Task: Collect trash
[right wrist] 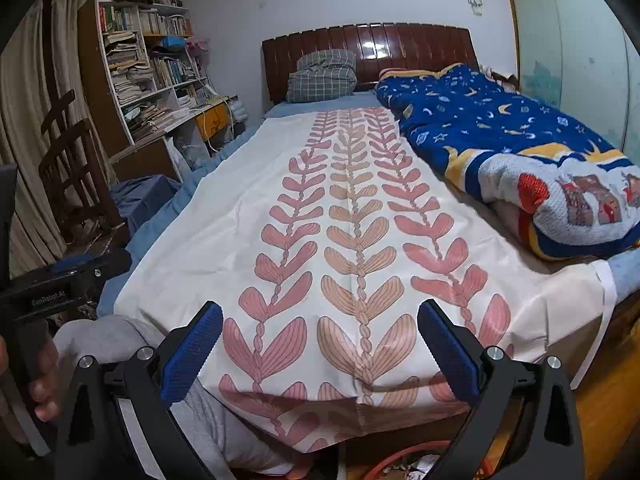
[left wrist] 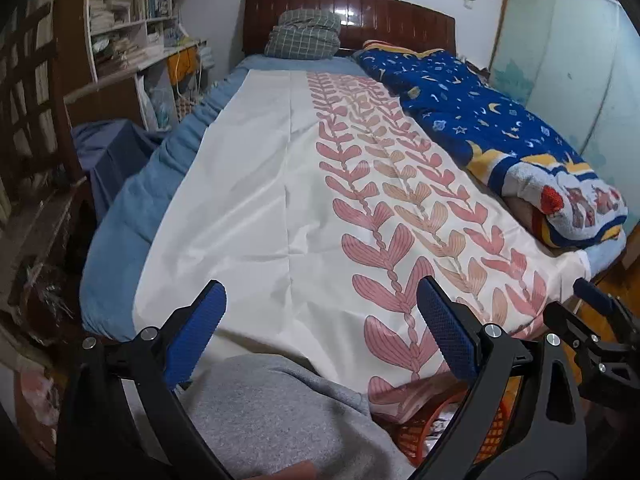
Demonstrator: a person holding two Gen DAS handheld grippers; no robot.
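An orange mesh basket [left wrist: 424, 432] with crumpled paper in it sits on the floor at the foot of the bed; its rim also shows in the right wrist view [right wrist: 404, 456]. My left gripper [left wrist: 322, 332] is open and empty, above my grey-clad knee and the bed's near edge. My right gripper [right wrist: 320, 356] is open and empty, over the foot of the white cloth with pink leaf print [right wrist: 352, 220]. The right gripper also shows at the right edge of the left wrist view [left wrist: 592, 320]. No loose trash shows on the cloth.
A folded blue star-print blanket [right wrist: 500, 136] lies along the bed's right side. A checked pillow [right wrist: 324, 76] rests against the dark wooden headboard. A cluttered bookshelf [right wrist: 140, 60] and a wooden chair [right wrist: 76, 176] stand at the left. Glass doors are at the right.
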